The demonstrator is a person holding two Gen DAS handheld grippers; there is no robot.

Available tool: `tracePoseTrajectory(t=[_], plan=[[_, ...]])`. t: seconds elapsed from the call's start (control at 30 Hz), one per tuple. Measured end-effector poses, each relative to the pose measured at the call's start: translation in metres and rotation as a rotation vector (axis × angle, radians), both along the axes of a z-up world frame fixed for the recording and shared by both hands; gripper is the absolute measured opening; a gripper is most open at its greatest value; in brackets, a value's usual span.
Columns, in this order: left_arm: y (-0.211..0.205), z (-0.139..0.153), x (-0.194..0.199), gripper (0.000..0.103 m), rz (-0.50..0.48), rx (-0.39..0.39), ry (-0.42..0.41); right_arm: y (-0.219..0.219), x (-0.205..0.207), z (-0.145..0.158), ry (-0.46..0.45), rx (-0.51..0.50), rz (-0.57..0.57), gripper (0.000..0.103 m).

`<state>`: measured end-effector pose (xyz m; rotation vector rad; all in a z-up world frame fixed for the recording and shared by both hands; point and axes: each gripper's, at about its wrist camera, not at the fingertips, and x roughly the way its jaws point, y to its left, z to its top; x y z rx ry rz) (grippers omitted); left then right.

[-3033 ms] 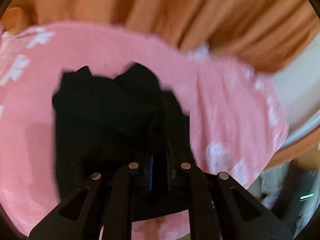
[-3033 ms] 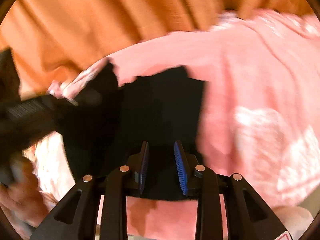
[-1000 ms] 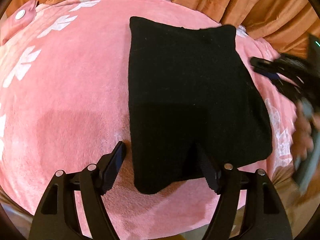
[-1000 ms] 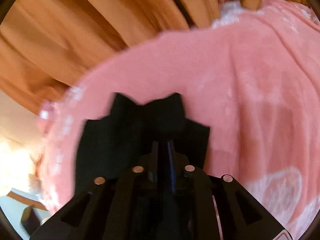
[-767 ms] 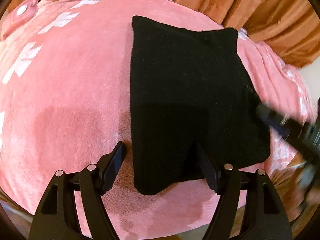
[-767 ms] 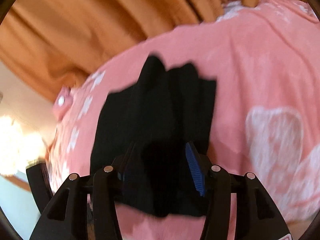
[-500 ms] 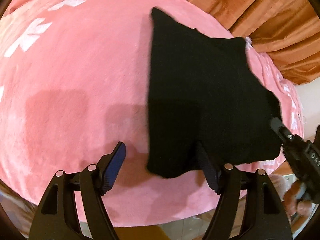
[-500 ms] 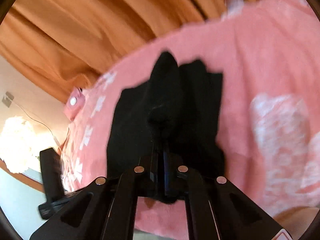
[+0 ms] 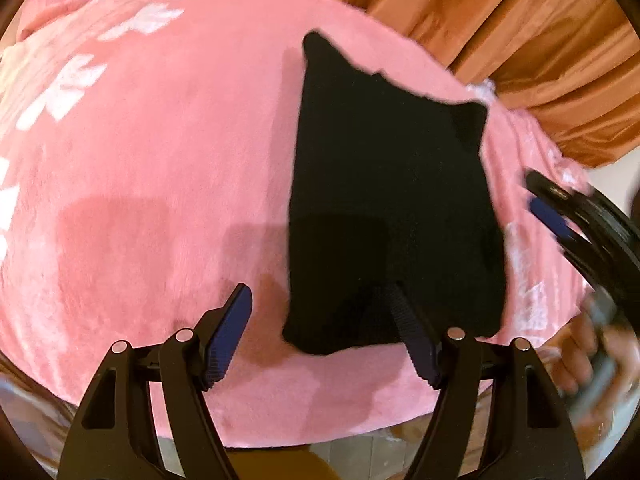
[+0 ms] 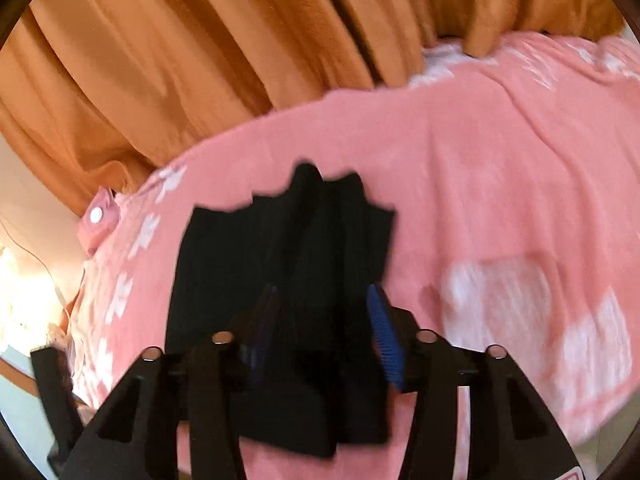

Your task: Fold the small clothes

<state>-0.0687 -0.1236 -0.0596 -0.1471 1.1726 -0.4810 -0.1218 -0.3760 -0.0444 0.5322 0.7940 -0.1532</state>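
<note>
A small black garment [image 9: 392, 216] lies folded on the pink blanket [image 9: 160, 168]. It also shows in the right wrist view [image 10: 280, 272], rumpled along its middle. My left gripper [image 9: 320, 320] is open and empty, just above the garment's near edge, its right finger over the cloth. My right gripper [image 10: 324, 312] is open, its jaws astride the garment's near edge with the cloth lying loose between them. It shows blurred at the right of the left wrist view [image 9: 560, 216].
The pink blanket with white prints [image 10: 520, 208] covers a rounded surface. Orange curtains [image 10: 200, 48] hang behind it. A pink tab with a white snap [image 10: 98, 216] lies at the blanket's far left edge. The left gripper's body [image 10: 52, 392] shows at lower left.
My right gripper was shut on the garment's edge half a second ago and is now open. The garment shifted right in the left wrist view. My left gripper stayed open.
</note>
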Motion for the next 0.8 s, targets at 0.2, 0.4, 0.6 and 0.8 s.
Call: tracePoseTrajectory(t=[0.2,0.4,0.6,0.8], plan=[[-0.006,0.007,0.020,0.069,0.030,0.025,-0.025,-0.004,0.055,-0.026,0.066,0.109,0.088,0.007],[-0.011,-0.017,0.028,0.073,0.029,0.097,-0.007,-0.026,0.041,-0.062,0.080,0.154,0.051,0.003],[0.000,-0.009,0.014,0.071,0.029,0.088,0.012,-0.021,-0.010,-0.001,-0.010,0.145,0.005,0.018],[0.006,-0.014,0.000,0.071,0.019,0.101,0.022,0.045,-0.045,-0.042,0.153,0.132,0.120,0.036]])
